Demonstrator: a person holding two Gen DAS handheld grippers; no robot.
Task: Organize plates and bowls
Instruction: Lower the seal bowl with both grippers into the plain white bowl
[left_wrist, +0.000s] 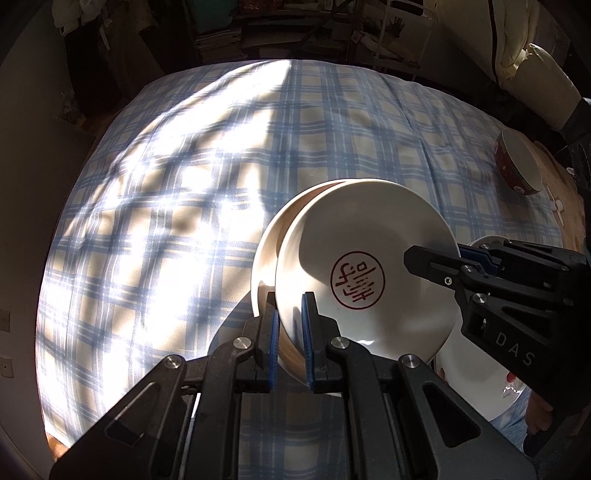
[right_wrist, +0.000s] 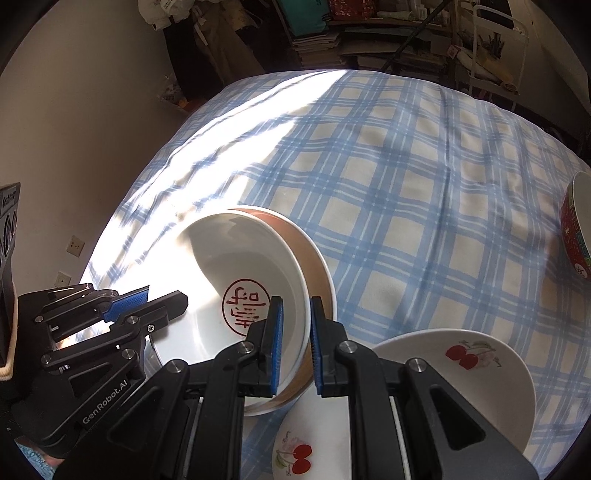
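A white bowl with a red seal mark (left_wrist: 354, 266) (right_wrist: 236, 280) sits nested in a tan-rimmed bowl (left_wrist: 269, 236) (right_wrist: 317, 258) above the checked cloth. My left gripper (left_wrist: 290, 325) grips the rim of the two nested bowls on the near left side. My right gripper (right_wrist: 295, 332) grips the rim on the opposite side; it shows in the left wrist view (left_wrist: 458, 258). A white cherry plate (right_wrist: 461, 373) (left_wrist: 476, 373) lies under the right gripper. A red bowl (left_wrist: 517, 166) (right_wrist: 578, 229) stands at the far right.
The blue checked tablecloth (left_wrist: 221, 166) (right_wrist: 406, 184) covers the table, sunlit on the left. A second cherry plate (right_wrist: 295, 454) lies at the near edge. Shelves with clutter and a white chair stand behind the table.
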